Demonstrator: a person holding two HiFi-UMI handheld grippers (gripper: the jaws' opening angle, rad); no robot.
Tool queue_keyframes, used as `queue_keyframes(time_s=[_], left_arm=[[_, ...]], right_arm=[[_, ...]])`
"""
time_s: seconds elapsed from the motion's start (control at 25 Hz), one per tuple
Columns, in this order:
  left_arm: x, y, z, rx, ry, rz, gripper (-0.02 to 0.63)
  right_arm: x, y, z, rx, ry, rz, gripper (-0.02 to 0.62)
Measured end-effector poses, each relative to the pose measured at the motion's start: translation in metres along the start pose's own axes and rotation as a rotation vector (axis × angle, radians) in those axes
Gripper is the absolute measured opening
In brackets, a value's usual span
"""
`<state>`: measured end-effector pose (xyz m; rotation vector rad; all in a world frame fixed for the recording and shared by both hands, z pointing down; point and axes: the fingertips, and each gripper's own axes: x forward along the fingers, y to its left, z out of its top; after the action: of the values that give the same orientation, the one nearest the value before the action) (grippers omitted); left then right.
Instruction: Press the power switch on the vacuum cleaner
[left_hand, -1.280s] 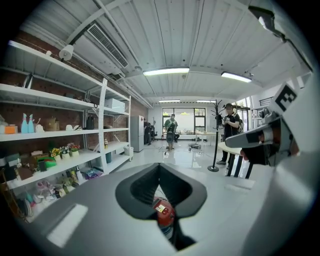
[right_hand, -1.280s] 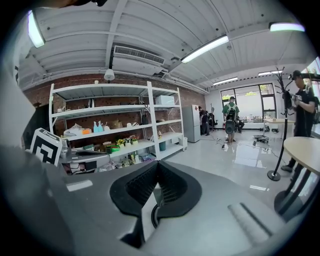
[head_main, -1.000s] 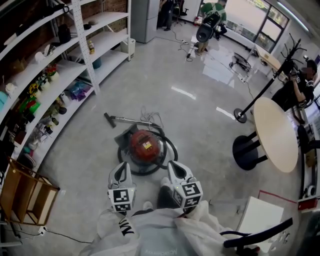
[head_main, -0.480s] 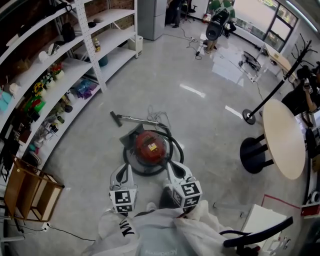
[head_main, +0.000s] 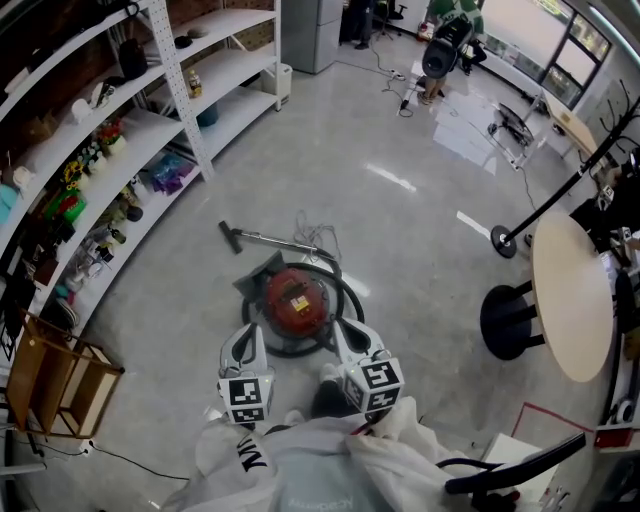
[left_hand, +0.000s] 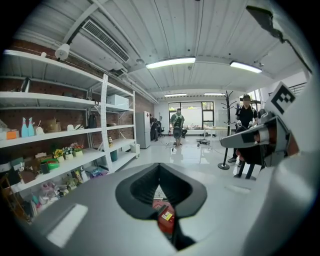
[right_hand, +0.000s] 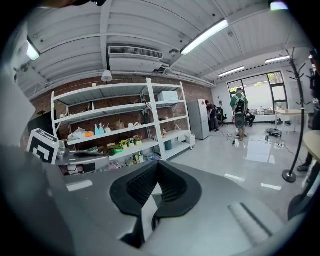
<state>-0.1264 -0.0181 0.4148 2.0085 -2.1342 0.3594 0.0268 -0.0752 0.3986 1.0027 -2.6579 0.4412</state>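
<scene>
Approach stage, no contact yet; vacuum cleaner (head_main: 295, 300), a red round canister, sits on the floor (head_main: 420, 230) just far of the person's feet, ringed by its black hose (head_main: 346, 296), with the wand (head_main: 272, 240) lying beyond it on the far side; left gripper (head_main: 243, 335) and right gripper (head_main: 346, 330) are held close to the body, both near of the canister and well apart from it; left gripper view shows its jaws pressed together with nothing between them, only a sliver of the red canister (left_hand: 164, 214) seen past them; right gripper view shows the same, jaws together and empty, pointing out over the floor toward the shelves (right_hand: 125, 125); the power switch itself cannot be picked out, there is only a small yellow patch on the canister top, so the first need is probably to get low and close enough to find it; likely best to use one gripper only, jaws kept together as a blunt tip, coming straight down onto the switch from above; a slanted push may roll or tip the canister; approach from the near side, over the hose loop, not snagging it; keep the other gripper clear or ready to steady the body.
</scene>
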Motion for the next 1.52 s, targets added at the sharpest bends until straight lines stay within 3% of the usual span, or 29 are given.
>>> queue_keyframes(time_s=[0.76,0.96,1.52], left_arm=[[0.063,-0.015,0.032,0.022,0.026,0.109,0.000],[0.077,-0.029,0.038,0.032,0.025,0.105,0.000],[0.095,-0.020,0.008,-0.004,0.110,0.107,0.000]], right_arm=[[0.051,-0.067,0.035,-0.003,-0.003,0.126,0.000],[0.060,-0.084,0.037,0.002,-0.005,0.144,0.000],[0.086,-0.092,0.019,0.020,0.078,0.151,0.000]])
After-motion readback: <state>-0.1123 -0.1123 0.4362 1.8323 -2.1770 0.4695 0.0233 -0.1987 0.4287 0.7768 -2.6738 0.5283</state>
